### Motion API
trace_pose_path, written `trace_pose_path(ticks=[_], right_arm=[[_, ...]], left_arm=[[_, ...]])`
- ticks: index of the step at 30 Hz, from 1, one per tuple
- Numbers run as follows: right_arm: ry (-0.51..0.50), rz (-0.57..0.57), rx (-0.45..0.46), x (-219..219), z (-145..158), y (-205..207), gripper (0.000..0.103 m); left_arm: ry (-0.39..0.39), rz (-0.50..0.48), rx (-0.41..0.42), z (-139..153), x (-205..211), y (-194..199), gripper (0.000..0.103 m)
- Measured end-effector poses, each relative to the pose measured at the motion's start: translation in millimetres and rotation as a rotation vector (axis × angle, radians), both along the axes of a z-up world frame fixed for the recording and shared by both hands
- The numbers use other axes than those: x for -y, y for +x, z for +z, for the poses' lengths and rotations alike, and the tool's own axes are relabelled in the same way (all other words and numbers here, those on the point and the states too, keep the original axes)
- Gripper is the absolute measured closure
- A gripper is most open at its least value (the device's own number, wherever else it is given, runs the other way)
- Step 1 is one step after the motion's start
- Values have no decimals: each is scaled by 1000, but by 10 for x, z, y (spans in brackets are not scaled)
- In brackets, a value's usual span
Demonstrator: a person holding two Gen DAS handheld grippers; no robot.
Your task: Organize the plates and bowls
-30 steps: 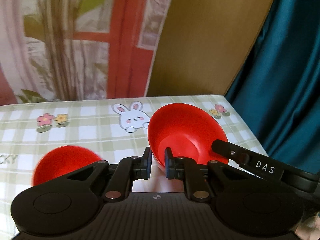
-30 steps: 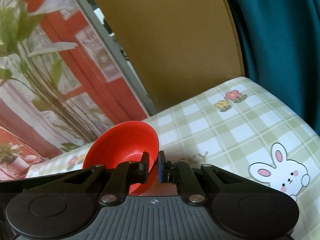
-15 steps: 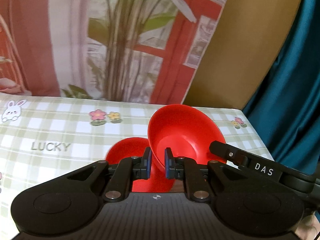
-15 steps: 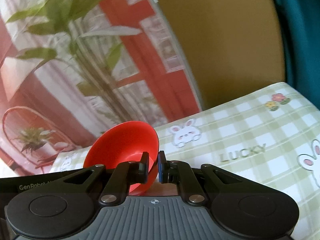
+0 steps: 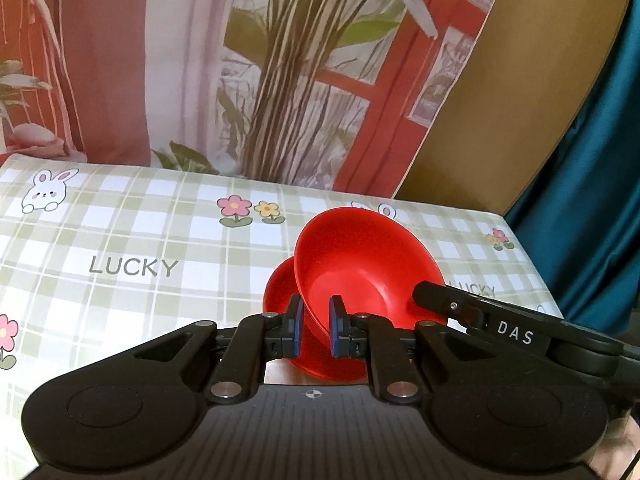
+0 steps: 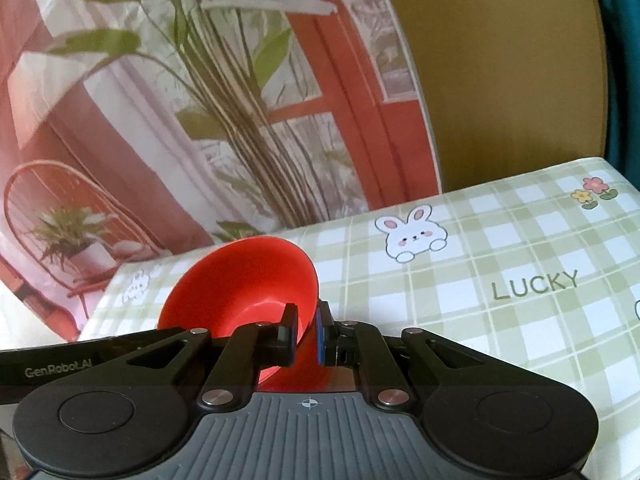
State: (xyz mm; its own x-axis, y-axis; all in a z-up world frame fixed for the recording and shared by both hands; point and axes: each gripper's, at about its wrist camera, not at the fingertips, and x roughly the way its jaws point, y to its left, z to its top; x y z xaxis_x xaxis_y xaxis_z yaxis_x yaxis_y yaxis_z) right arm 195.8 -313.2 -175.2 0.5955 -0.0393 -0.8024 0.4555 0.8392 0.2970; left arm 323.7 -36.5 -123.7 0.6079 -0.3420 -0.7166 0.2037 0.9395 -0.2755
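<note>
My left gripper (image 5: 314,320) is shut on the rim of a red bowl (image 5: 360,260) and holds it tilted above the table. A second red bowl (image 5: 280,292) lies on the checked tablecloth right behind and below the held one, partly hidden by it. My right gripper (image 6: 306,328) is shut on the rim of the same held red bowl (image 6: 248,284), which shows tilted in the right wrist view. The right gripper's black arm (image 5: 500,320) reaches in at the right of the left wrist view.
A green checked tablecloth (image 5: 140,240) with rabbits, flowers and LUCKY print covers the table. A backdrop with a printed plant and red window (image 5: 300,80) stands at the far edge. A teal curtain (image 5: 592,200) hangs beyond the right edge.
Both grippers have carried the held bowl to the left over the table. The second bowl on the cloth, once well to the left, is now directly behind and under the held bowl.
</note>
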Motion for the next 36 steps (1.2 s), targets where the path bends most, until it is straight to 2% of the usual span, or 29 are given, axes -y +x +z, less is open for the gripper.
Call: trace_pose_path(ticks=[15,29,36], right_arm=[[-11,25,-80,-81,-246,108,95],[-33,21,-84,-64,-283,110,93],[-27,12,-86,-35,-327,97,92]], left_arm=[[22,-7,-34,-219,-42,62,88],[50,-5,-28,-259,-38,73,87],[37,16,-34,-287,-71,85,87]])
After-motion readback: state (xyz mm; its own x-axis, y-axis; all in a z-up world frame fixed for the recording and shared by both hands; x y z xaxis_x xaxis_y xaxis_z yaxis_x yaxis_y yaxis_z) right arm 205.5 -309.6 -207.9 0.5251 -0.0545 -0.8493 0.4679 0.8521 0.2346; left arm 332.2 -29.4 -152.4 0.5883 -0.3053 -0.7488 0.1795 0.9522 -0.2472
